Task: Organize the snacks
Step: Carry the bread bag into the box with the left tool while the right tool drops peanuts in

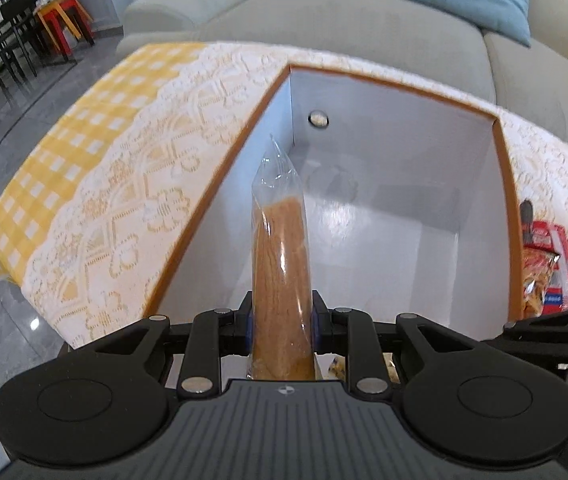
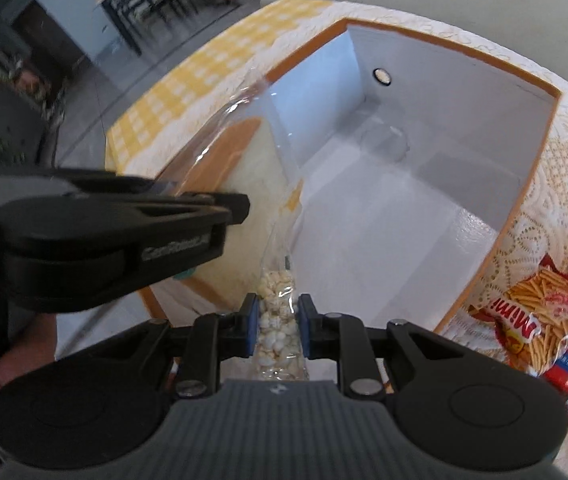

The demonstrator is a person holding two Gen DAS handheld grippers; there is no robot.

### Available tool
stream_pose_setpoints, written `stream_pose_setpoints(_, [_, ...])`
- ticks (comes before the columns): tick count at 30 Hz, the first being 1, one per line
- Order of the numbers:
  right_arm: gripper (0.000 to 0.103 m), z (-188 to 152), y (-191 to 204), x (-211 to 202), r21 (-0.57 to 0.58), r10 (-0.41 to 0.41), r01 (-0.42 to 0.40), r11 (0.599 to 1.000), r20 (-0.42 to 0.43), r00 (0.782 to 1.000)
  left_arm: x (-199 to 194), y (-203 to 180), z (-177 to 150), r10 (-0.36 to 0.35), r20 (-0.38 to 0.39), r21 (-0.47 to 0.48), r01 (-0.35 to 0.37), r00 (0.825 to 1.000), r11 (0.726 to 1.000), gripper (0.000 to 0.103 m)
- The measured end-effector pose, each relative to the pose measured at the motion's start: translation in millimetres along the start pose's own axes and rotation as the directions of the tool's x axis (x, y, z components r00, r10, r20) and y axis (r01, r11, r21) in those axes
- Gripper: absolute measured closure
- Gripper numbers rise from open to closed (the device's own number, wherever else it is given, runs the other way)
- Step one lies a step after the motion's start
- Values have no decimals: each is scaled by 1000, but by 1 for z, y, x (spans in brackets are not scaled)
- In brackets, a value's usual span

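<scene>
My left gripper [image 1: 282, 318] is shut on a clear bag holding a brown cake slice [image 1: 280, 264], held over the near edge of a white box with an orange rim [image 1: 403, 208]. In the right wrist view the same cake bag [image 2: 244, 152] shows at the left, beside the left gripper's black body [image 2: 116, 236]. My right gripper [image 2: 276, 322] is shut on a clear bag of popcorn [image 2: 276, 320], above the near left corner of the box [image 2: 403, 184]. The box looks empty inside.
The box stands on a table with a yellow checked cloth and a white lace cover [image 1: 124, 184]. A red bag of stick snacks [image 2: 539, 320] lies right of the box, also in the left wrist view [image 1: 547, 264]. A grey sofa [image 1: 343, 28] stands behind the table.
</scene>
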State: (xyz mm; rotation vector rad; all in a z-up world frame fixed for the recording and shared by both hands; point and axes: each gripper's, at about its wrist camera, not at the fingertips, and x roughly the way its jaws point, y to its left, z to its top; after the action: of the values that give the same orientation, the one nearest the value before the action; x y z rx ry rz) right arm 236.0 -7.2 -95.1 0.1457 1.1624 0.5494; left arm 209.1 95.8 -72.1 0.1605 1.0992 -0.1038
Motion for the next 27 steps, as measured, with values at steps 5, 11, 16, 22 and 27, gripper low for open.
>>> stream_pose_setpoints(5, [81,-3,1,-6,-41,-34,34,999,5,999,5,1,-7,3,-43,-3,-4,999,1000,75])
stream_pose_setpoints(11, [75,-4,-5,-21,-53,-72,74,996,36,997,-7,4,-6,89,-18,8,-89,996,996,70])
stream_pose_setpoints(16, [75,-9,-9,-34,-42,-88,91,995,66,994,-11,4,-6,197,2,58,-196,980,979,68])
stream_pose_setpoints(22, [74,-17,-10,-49,-15,-84,86,996,106,991,-16,-6,-8,238,24,108,-239,971,965,76])
stream_pose_setpoints(27, [74,-26,-14,-68,19,-92,90,996,136,986,-14,-8,-8,191,34,121,-193,981,974,85])
